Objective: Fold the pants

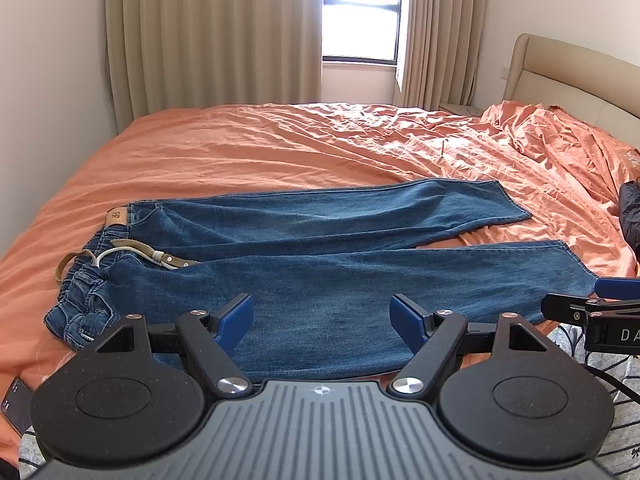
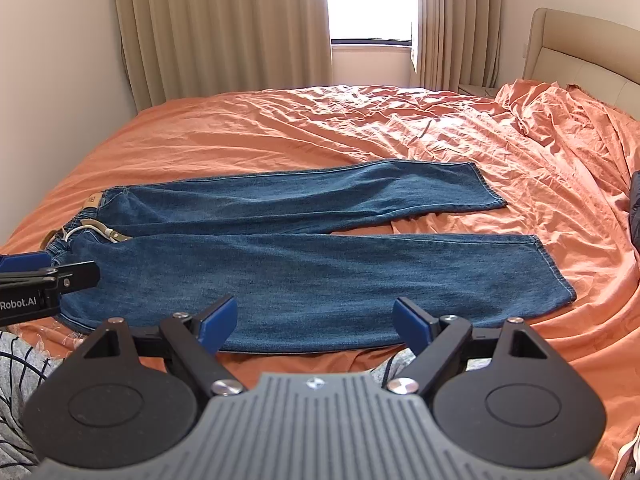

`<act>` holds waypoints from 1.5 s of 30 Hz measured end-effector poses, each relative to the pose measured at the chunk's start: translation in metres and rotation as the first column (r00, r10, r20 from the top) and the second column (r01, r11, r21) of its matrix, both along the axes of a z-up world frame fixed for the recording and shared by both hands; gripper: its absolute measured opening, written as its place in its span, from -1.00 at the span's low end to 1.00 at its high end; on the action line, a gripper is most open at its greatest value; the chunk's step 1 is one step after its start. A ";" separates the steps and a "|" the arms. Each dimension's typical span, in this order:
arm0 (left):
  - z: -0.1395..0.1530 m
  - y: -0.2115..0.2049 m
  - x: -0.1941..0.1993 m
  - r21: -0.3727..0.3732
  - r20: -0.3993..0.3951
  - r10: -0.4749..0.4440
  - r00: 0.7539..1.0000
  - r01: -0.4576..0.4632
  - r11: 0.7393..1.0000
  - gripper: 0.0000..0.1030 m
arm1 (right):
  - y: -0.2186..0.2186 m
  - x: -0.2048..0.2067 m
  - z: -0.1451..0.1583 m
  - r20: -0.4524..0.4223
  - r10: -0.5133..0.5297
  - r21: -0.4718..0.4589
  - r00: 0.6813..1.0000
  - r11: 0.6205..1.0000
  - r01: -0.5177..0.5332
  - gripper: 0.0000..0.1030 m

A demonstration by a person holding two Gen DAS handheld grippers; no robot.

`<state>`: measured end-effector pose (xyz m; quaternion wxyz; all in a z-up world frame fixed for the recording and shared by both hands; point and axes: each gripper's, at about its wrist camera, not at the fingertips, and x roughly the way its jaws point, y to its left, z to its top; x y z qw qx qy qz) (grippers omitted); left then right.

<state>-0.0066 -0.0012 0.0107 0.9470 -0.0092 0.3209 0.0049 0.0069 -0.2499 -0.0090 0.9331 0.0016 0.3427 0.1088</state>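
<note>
— Where are the pants (image 1: 320, 264) now, and is any fold made?

— They lie flat on the bed (image 1: 240, 148), on the orange sheet, near its front edge. The waist with the belt (image 1: 152, 254) is at the left side, and both legs go to the right. The two legs are apart at the hems, with a strip of sheet between them. I see no fold at all, so I judge the task is only at its beginning.

— What about the tongs?

— The left tongs (image 1: 322, 318) are wide open and hold nothing; they hang above the near leg, around its upper part. The right tongs (image 2: 314, 320) are also wide open and empty, above the near leg closer to the hem. Whether they touch the cloth, I cannot tell.

— So what is left?

— Everything, I think: to bring one leg over the other, and then to fold the length. The belt in the waist may make that end thicker.

— Anything else around?

— A phone (image 1: 16, 404) at the left bed edge, and curtains (image 1: 212, 32) behind.
</note>
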 end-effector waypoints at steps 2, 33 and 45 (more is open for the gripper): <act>0.000 -0.001 -0.001 0.001 0.003 0.000 1.000 0.000 1.000 0.76 | -0.001 -0.001 0.000 0.000 0.000 0.002 1.000 1.000 0.000 0.58; 0.000 -0.002 -0.002 0.001 0.003 0.001 1.000 -0.001 1.000 0.76 | 0.000 -0.003 0.004 0.001 0.002 0.005 1.000 1.000 -0.002 0.58; -0.006 0.007 -0.001 0.004 0.009 -0.004 1.000 0.004 1.000 0.76 | -0.006 0.001 -0.001 0.026 0.010 0.011 1.000 1.000 -0.010 0.58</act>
